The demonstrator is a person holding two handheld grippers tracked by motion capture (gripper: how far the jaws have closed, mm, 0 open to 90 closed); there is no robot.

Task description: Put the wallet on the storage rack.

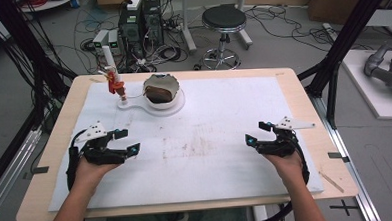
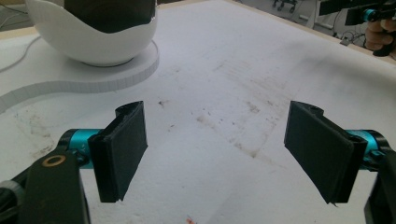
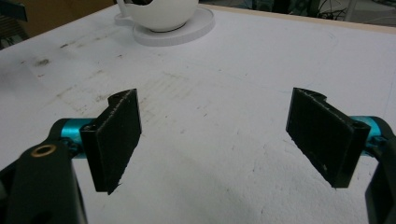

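Observation:
A white egg-shaped bowl [image 1: 160, 88] with something dark inside stands on a white flat base [image 1: 133, 104] at the back of the white mat [image 1: 211, 155]. On the base's left end is a small post with a red and white piece [image 1: 115, 83]. My left gripper [image 1: 130, 141] rests low over the mat at the left, open, with nothing between its pads. My right gripper [image 1: 255, 133] sits at the right, open and empty too. The left gripper view has the open left gripper [image 2: 224, 154] facing the bowl [image 2: 93, 42]. The right gripper view has the right gripper [image 3: 224, 144] with the bowl [image 3: 161, 14] far off.
The mat carries brownish smudges [image 1: 193, 145] in its middle. The wooden table's edge [image 1: 330, 134] frames the mat. Behind the table stand a round stool [image 1: 223, 19], computer boxes [image 1: 140, 23] and floor cables. Black frame posts [image 1: 348, 34] rise at the right.

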